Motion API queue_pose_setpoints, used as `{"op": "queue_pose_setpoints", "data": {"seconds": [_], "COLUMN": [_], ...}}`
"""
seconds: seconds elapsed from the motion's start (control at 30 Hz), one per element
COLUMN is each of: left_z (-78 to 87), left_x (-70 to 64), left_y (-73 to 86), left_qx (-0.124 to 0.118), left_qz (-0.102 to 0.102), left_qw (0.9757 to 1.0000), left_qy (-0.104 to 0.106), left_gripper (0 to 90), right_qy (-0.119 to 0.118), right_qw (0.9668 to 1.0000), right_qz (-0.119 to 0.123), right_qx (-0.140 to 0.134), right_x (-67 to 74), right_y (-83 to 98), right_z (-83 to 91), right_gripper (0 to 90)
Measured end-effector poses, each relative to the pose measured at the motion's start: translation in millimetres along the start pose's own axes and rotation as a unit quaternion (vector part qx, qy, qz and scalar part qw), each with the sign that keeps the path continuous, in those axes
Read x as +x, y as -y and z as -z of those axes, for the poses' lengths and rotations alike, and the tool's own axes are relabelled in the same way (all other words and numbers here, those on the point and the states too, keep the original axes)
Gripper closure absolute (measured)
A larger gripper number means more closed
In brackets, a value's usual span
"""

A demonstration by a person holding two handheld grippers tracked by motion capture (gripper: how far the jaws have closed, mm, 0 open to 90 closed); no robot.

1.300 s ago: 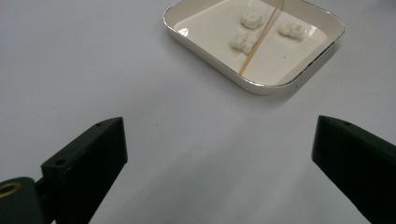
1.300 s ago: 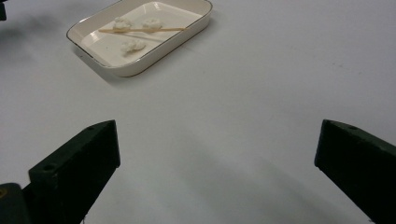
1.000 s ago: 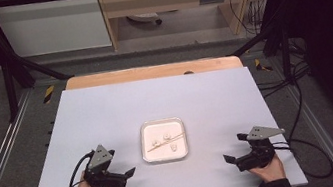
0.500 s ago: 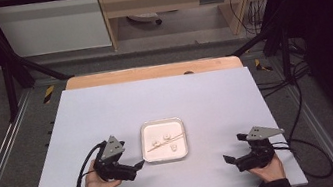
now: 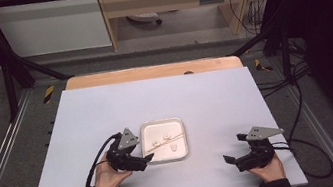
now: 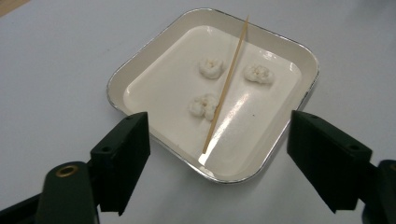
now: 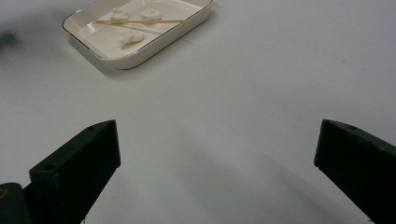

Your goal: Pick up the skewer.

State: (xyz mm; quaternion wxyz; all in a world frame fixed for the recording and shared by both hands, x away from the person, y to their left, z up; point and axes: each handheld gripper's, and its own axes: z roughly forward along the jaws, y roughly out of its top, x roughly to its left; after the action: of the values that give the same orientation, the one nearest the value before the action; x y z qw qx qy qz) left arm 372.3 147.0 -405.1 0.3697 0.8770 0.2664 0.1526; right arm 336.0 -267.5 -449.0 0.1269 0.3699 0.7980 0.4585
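- White table top [image 5: 107,113] fills the middle of the high view; a wooden strip [image 5: 151,72] runs along its far edge.
- Small white tray [image 5: 146,129] with rounded corners and a thin metallic rim sits just left of centre in the lower half of the high view, flat on the table.
- In the tray: three small white puffy pieces, most likely popcorn [image 6: 210,67], and a thin wooden skewer [image 6: 227,84].
- In the left gripper view the skewer runs from the tray's far rim at the top of the frame down to the tray floor near the bottom rim. It passes between the two upper pieces and lies against the third piece [image 6: 203,106]; I cannot tell whether it pierces it.
- Left gripper [image 5: 147,159] is at the lower left of the tray in the high view, tips just beside the tray's near left corner. Jaws stand wide apart with nothing between them; in its own view they frame the tray's near rim without touching it.
- Left hand [image 5: 108,176] grips it from below, dark sleeve at the bottom edge.
- Right gripper [image 5: 229,159] is at the lower right of the high view, well apart from the tray, pointing left. Jaws spread wide, bare table between them.
- In the right gripper view the tray sits in the upper left of the frame.
- Right hand [image 5: 267,168] holds it near the table's front edge.
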Motion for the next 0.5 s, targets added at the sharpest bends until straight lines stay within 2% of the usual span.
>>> {"op": "queue_pose_setpoints", "data": {"seconds": [0.23, 0.27, 0.37, 0.5], "left_z": [-14.6, -18.8, -24.5, -29.0], "left_x": [0.1, -0.5, -0.6, -0.2], "left_y": [-4.0, -4.7, -4.9, -5.2], "left_qx": [0.016, 0.023, 0.037, 0.043], "left_qz": [-0.008, -0.011, -0.017, -0.016], "left_qw": [0.9998, 0.9996, 0.999, 0.9989], "left_qy": [-0.007, -0.014, -0.017, -0.008], "left_gripper": [36.3, 37.2, 40.5, 48.2], "right_qy": [-0.002, -0.002, -0.002, -0.002], "right_qw": [1.0, 1.0, 1.0, 1.0], "right_qz": [0.001, 0.0, 0.001, 0.001], "right_qx": [0.003, 0.003, 0.003, 0.003], "right_x": [0.3, 0.4, 0.2, 0.2], "right_y": [0.4, 0.4, 0.3, 0.4], "right_z": [-1.1, -1.1, -1.0, -1.6], "right_gripper": [1.0, 1.1, 1.1, 1.1]}}
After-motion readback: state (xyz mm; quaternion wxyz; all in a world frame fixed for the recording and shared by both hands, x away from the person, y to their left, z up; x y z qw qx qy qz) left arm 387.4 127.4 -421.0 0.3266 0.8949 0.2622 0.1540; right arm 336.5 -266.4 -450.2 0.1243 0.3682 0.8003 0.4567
